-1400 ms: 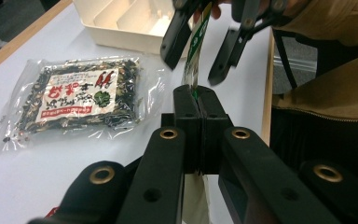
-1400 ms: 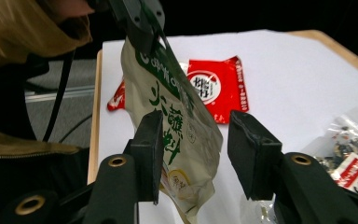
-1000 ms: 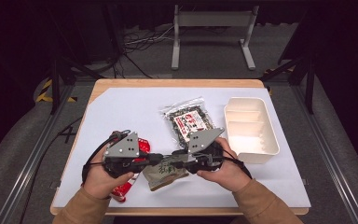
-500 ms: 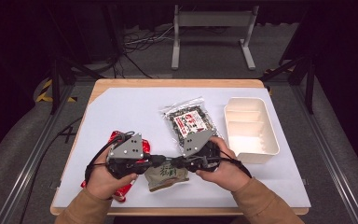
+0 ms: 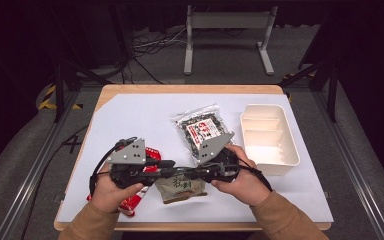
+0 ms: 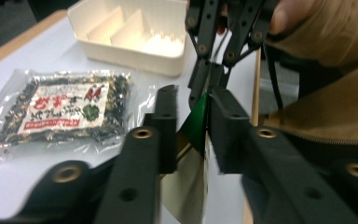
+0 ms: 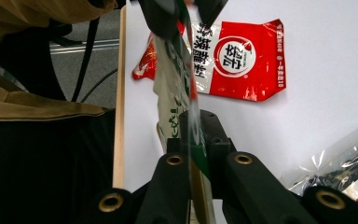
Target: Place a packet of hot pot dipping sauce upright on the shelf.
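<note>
On the white table cover [image 5: 130, 120], right gripper [image 5: 200, 173] jaws clamp the green packet [image 5: 180, 186]; left gripper [image 5: 172, 172] jaws just parted.

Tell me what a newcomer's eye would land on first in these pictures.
First, the green-and-beige packet held up at the table's near edge between the two hand-held grippers: the right hand-held gripper is shut on its edge, while the left hand-held gripper has just been opening around it. Next, the red packet lying flat beneath the person's left hand, and the white divided tray at right.
</note>
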